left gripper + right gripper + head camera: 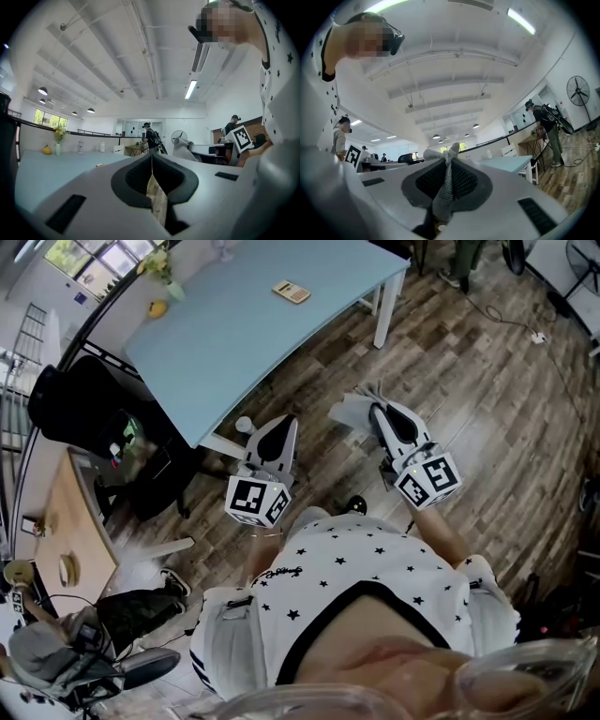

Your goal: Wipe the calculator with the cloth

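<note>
While the calculator [292, 292] lies well off on the far part of the blue desk [234, 343], both claws hang over the wood floor [469, 409] on the desk's near side, close to the person's chest.

The right claw [374, 409] is clamped on the grey cloth [349, 411]. In the right gripper view, a knitted fold stands pinched between the jaws and pokes out past their tips. The left claw [284, 422] has its jaws together with nothing in them; only a sliver of floor shows through the seam in the left gripper view.

From the claws, the calculator is straight ahead and far. It sits almost in line with the left claw and off to the far left of the right one. Its long axis runs roughly left to right, with the right end slightly nearer. The left claw is closest to the desk's near edge, but the cloth rides in the right claw.

The wipe has likely not begun. The next move probably needs a step toward the desk, then a reach far and left with the right claw. The empty left claw is well placed to steady the calculator.
</note>
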A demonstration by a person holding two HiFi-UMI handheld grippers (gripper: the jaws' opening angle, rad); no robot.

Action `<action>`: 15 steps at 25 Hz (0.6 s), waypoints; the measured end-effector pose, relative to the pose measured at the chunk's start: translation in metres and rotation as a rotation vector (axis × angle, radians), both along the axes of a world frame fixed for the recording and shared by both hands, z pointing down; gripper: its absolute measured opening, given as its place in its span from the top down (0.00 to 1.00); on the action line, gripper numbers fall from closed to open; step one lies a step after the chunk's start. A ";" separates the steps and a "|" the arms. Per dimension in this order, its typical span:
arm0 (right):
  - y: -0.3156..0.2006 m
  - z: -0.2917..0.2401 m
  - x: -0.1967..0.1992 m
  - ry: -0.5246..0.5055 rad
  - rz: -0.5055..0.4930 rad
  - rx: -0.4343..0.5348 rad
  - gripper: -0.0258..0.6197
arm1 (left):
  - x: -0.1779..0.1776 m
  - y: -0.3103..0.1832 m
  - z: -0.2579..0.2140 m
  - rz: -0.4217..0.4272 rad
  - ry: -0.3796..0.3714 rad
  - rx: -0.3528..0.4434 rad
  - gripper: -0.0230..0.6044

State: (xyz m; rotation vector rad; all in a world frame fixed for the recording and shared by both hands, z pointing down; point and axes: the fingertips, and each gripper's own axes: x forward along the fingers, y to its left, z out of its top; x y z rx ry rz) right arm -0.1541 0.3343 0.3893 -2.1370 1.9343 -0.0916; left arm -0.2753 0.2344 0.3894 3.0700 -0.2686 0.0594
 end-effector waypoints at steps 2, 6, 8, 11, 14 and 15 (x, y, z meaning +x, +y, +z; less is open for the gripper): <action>0.007 0.003 0.008 -0.005 0.002 -0.003 0.91 | 0.007 0.007 0.001 0.004 -0.002 -0.001 0.91; 0.013 0.004 0.022 -0.021 0.010 0.004 0.91 | 0.020 0.012 0.005 0.007 -0.025 0.003 0.91; 0.014 0.006 0.028 -0.023 0.012 0.004 0.91 | 0.026 0.011 0.006 0.005 -0.030 0.005 0.91; 0.012 0.010 0.039 -0.030 0.019 -0.006 0.91 | 0.037 0.008 0.007 0.010 -0.030 0.010 0.91; 0.005 0.013 0.052 -0.031 0.026 -0.017 0.91 | 0.052 0.000 0.011 0.016 -0.028 0.005 0.91; 0.002 0.014 0.058 -0.029 0.030 -0.020 0.91 | 0.057 -0.005 0.012 0.018 -0.025 0.003 0.91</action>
